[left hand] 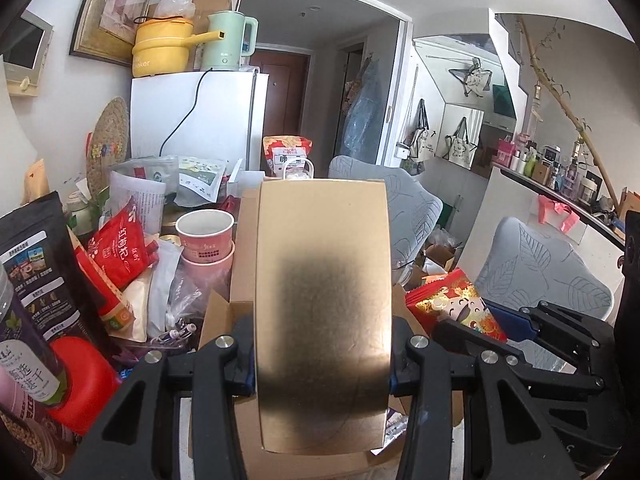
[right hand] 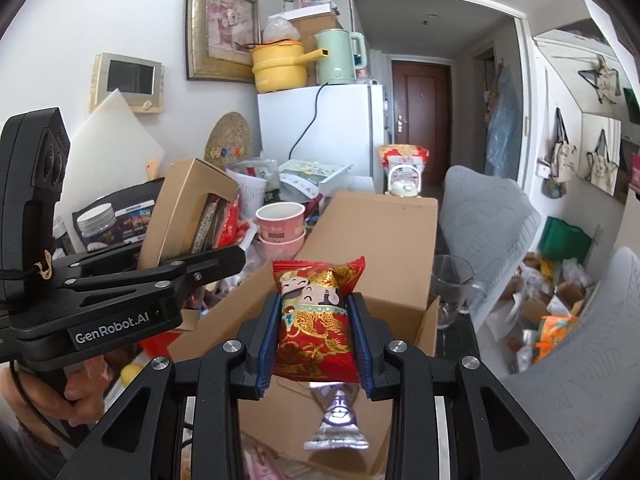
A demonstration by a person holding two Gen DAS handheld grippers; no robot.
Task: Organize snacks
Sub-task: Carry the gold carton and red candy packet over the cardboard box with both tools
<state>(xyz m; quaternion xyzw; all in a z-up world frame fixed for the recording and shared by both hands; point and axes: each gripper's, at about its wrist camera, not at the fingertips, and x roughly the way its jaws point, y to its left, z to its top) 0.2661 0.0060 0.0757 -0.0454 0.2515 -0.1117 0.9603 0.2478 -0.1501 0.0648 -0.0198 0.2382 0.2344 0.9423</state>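
Gold-faced kraft box (left hand: 323, 312) fills the centre of the left wrist view, clamped between the left gripper (left hand: 322, 356) pads. Lower centre of the right wrist view, the right gripper (right hand: 316, 344) pinches a red snack packet (right hand: 316, 320) (cartoon figure printed) above an open cardboard carton (right hand: 384, 240).

Before me, the tabletop (right hand: 472, 322), mostly buried: an open cardboard box (right hand: 384, 248) at centre, a clear drinking glass (right hand: 452, 284) just to its right, stacked pink paper cups (right hand: 280, 224) to its left among snack pouches (left hand: 120, 248), and a red-capped jar (left hand: 80, 380) nearest my left.
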